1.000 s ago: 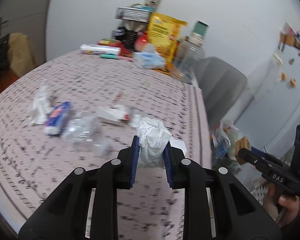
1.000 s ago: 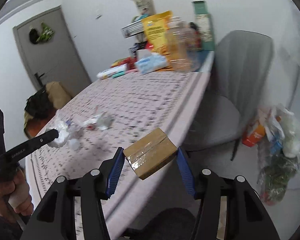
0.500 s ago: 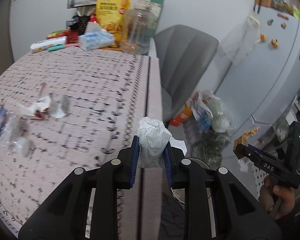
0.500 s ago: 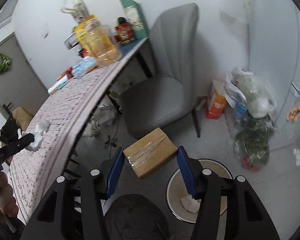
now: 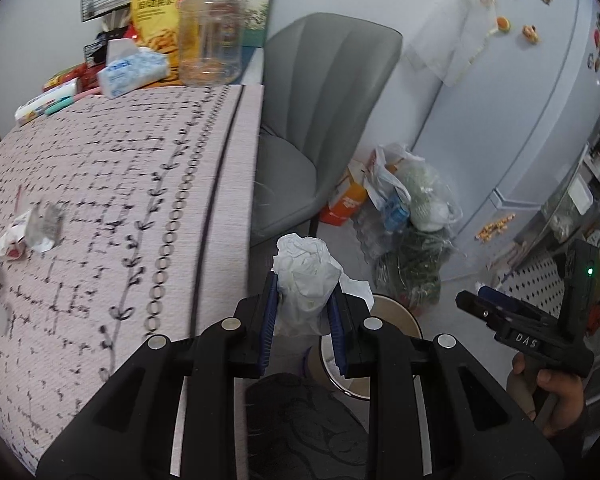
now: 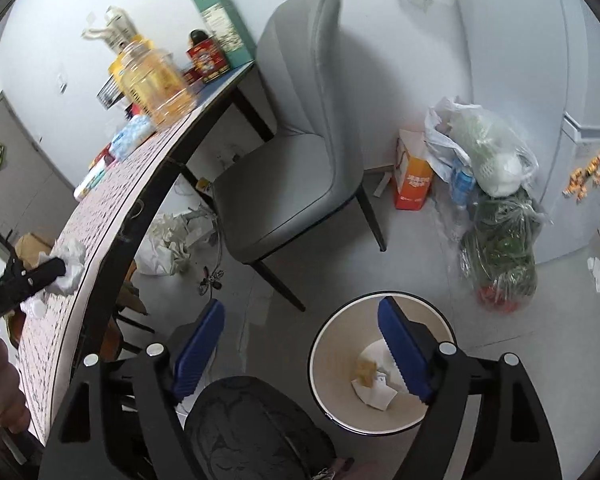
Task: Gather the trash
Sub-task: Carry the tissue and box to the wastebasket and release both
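We see the left gripper (image 5: 303,320) tilted downward just past the surface (image 5: 100,184) edge, fingers (image 5: 269,312) narrow and clamped on a crumpled white tissue (image 5: 306,276). Below and right of them sits the trash bin (image 5: 396,316) on open floor. The right gripper (image 6: 300,344) points down over the floor, its fingers (image 6: 400,344) wide and opening, nothing between them; beneath the right finger, the bin (image 6: 328,344) holds a small brown box (image 6: 366,370) and paper scraps. Wrappers (image 5: 28,228) lie on the surface, far left of the left fingers.
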`<state>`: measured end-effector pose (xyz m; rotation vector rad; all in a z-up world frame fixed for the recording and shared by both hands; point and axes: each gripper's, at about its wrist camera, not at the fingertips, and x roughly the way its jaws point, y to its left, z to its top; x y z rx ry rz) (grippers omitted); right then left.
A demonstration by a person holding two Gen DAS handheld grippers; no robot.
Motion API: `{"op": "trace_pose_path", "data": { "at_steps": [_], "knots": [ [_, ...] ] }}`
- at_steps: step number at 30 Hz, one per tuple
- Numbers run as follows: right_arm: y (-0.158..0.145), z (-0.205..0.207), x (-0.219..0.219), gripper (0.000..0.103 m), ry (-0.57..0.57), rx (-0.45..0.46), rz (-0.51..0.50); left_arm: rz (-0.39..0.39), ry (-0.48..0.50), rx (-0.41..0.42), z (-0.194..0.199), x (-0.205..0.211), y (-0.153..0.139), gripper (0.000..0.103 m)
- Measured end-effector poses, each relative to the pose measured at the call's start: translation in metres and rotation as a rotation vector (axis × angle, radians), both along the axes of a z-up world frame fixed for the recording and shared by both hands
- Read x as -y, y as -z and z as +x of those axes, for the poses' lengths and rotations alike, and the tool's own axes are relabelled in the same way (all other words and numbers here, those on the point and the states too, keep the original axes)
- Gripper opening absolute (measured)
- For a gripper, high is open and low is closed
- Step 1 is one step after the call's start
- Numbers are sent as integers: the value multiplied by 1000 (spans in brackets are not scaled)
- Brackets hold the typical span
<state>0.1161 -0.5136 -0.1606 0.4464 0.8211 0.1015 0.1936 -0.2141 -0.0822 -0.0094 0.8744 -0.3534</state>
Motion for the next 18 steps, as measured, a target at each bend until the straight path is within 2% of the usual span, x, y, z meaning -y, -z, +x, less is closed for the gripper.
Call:
{"op": "trace_pose_path", "data": {
  "at_steps": [11, 14, 15, 16, 17, 18],
  "knots": [
    [-1, -21, 59, 81, 134, 17, 20, 9, 159, -87, 11, 82, 28, 24],
    [-2, -27, 72, 81, 161, 21, 19, 11, 212, -110, 10, 109, 36, 29],
    [-2, -28, 75, 82, 167, 22, 20, 8, 230, -118, 10, 117, 38, 36],
    [-3, -30, 79, 82, 177, 24, 21, 4, 241, -123, 11, 122, 38, 50],
    [-3, -30, 82, 82, 183, 26, 23, -6, 253, -126, 11, 128, 38, 58],
    [-4, -31, 85, 82, 190, 29, 24, -20, 265, -123, 11, 133, 37, 73]
  ]
}}
